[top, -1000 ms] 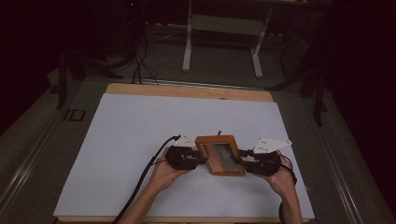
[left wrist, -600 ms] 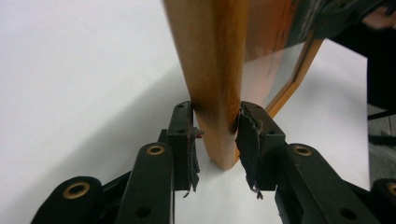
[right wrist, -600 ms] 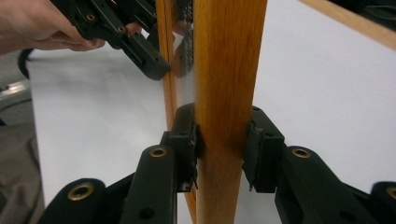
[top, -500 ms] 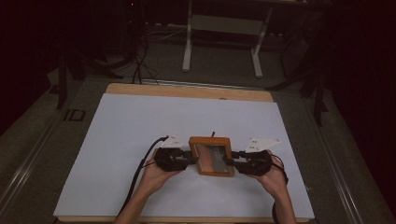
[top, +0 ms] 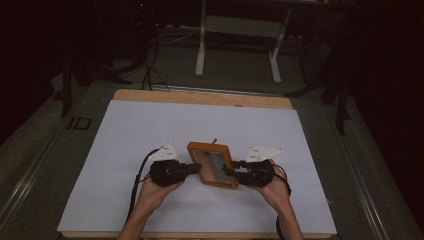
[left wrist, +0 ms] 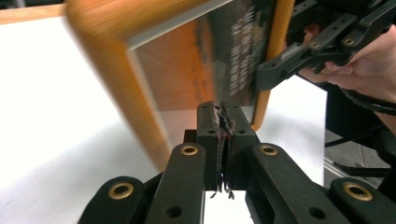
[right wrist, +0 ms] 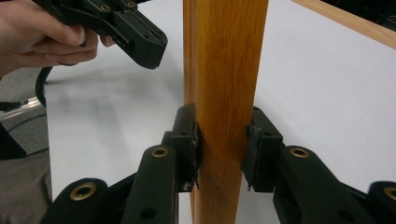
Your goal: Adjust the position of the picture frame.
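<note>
Currently in hand: carrying a wooden frame (top: 212, 165) between the two grippers, low over the white sheet (top: 150, 130) that covers the table. I judge it to be a hand-over or a re-grip rather than a set-down.
Frame, place: just below the middle of the high view, between the two hands. In the right gripper view its orange-brown side rail (right wrist: 224, 70) stands on edge, straight up through the picture.
Right gripper (top: 231, 171): clenched on the frame's right rail, with a pad pressing each face of the wood (right wrist: 223, 135).
Left gripper (top: 192, 168): at the frame's left edge in the high view. Its jaws have just been closing and now meet pad to pad (left wrist: 223, 112), with nothing visible between them. The blurred frame (left wrist: 126, 84) lies beyond the tips, so I read this gripper as empty.
Next move, as a judgement: the frame hangs on one grip alone, so the right hand should keep it level and steady. The left jaws must spread wider than the rail and come back over the wood before they close.
Risk: the frame may swing about the single hold, and its pane may tip.
Changed since the earlier frames: the frame and both hands sit a little further left in the high view. The left jaws, which stood partly apart at the frame's edge then, are now fully together.
</note>
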Motion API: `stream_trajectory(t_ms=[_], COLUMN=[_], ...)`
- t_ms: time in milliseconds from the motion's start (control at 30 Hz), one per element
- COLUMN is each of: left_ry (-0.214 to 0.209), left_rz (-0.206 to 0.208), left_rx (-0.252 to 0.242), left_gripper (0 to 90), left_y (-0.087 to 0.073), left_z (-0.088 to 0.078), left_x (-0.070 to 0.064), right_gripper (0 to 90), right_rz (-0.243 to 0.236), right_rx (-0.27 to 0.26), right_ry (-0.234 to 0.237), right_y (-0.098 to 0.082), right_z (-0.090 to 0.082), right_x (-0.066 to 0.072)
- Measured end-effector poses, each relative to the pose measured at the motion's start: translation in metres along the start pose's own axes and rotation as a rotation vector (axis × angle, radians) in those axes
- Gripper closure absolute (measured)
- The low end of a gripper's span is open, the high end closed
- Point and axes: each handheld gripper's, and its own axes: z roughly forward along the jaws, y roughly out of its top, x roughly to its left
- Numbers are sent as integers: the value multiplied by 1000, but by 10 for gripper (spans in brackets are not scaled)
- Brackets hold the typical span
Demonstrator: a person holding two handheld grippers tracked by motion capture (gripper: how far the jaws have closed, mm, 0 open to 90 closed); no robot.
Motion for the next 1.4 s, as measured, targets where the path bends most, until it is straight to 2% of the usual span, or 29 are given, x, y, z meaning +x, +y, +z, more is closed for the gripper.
stream_trajectory(t_ms=[200, 267, 400, 500, 533, 600, 667, 767, 900, 1000, 1067, 1100, 1200, 1300, 1400], left_ry=[84, 89, 137, 145, 138, 103, 71, 66, 69, 61, 65, 76, 80, 60, 52], left_rz=[20, 21, 40, 38, 40, 44, 65, 89, 86, 85, 87, 84, 71, 14, -29], left_rx=[34, 35, 49, 58, 60, 68, 98, 134, 149, 159, 165, 183, 186, 157, 151], left_gripper=[807, 793, 719, 685, 620, 568, 524, 518, 534, 574, 587, 587, 588, 598, 607], left_y=[-1, -2, -2, -3, -3, -2, -2, -1, 3, 4, 4, 4, 2, -5, -11], left_z=[-2, -1, 0, 5, 7, 14, 26, 41, 47, 44, 43, 38, 26, 10, -2], left_x=[5, 7, 7, 9, 10, 11, 10, 9, 10, 9, 8, 6, 7, 9, 12], right_gripper=[690, 688, 686, 686, 685, 685, 685, 684, 684, 664, 657, 655, 653, 654, 654], right_rz=[-23, -31, -14, -24, -31, -29, -26, -24, 4, 24, 27, 29, 56, 90, 133], right_rx=[11, 15, 12, 21, 29, 28, 22, 20, 13, -1, 1, 1, 3, -11, -15], right_ry=[-2, -9, -10, -16, -18, -16, -14, -7, 3, 11, 8, 12, 47, 92, 142], right_y=[-1, -1, -5, -8, -10, -11, -11, -13, -17, -20, -20, -20, -17, -15, -14], right_z=[-1, -1, -3, -5, -5, -6, -5, -6, -7, -6, -6, -5, 4, 12, 22], right_x=[0, 0, -7, -9, -11, -12, -13, -15, -19, -22, -22, -22, -17, -15, -12])
